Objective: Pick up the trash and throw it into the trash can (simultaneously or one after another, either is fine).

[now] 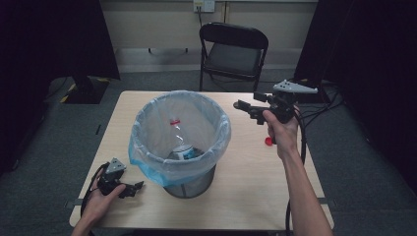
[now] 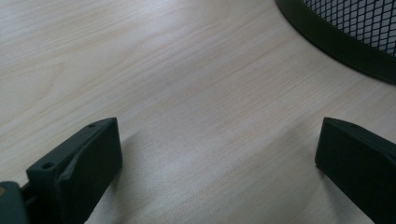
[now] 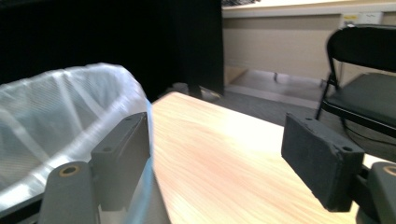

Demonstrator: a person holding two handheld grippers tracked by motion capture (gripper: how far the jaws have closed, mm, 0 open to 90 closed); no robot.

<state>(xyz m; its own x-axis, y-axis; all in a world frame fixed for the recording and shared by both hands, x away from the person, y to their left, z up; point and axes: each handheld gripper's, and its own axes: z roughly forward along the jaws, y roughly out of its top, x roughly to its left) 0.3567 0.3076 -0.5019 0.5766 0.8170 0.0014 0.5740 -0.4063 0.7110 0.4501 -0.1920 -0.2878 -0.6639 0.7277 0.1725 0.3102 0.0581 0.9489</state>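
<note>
A black wire-mesh bin point(image 1: 192, 186) lined with a pale blue bag point(image 1: 222, 129) stands mid-table. Inside it lie a clear bottle point(image 1: 178, 132) with a red cap and a can-like object point(image 1: 185, 152). A small red cap point(image 1: 268, 141) lies on the table by the right hand. My left gripper point(image 1: 136, 189) rests on the table front left of the bin, open, with bare wood between its jaws point(image 2: 217, 154); the bin's base point(image 2: 345, 51) lies just ahead. My right gripper point(image 1: 246, 103) is held above the table to the right of the bin, pointing left, open and empty point(image 3: 215, 154), beside the bag's rim point(image 3: 56, 107).
The light wooden table point(image 1: 246, 196) stands on grey carpet. A black folding chair point(image 1: 233, 49) sits beyond the far edge, also in the right gripper view point(image 3: 369, 93). Dark curtains flank both sides. Cables trail off the table's right side point(image 1: 301, 142).
</note>
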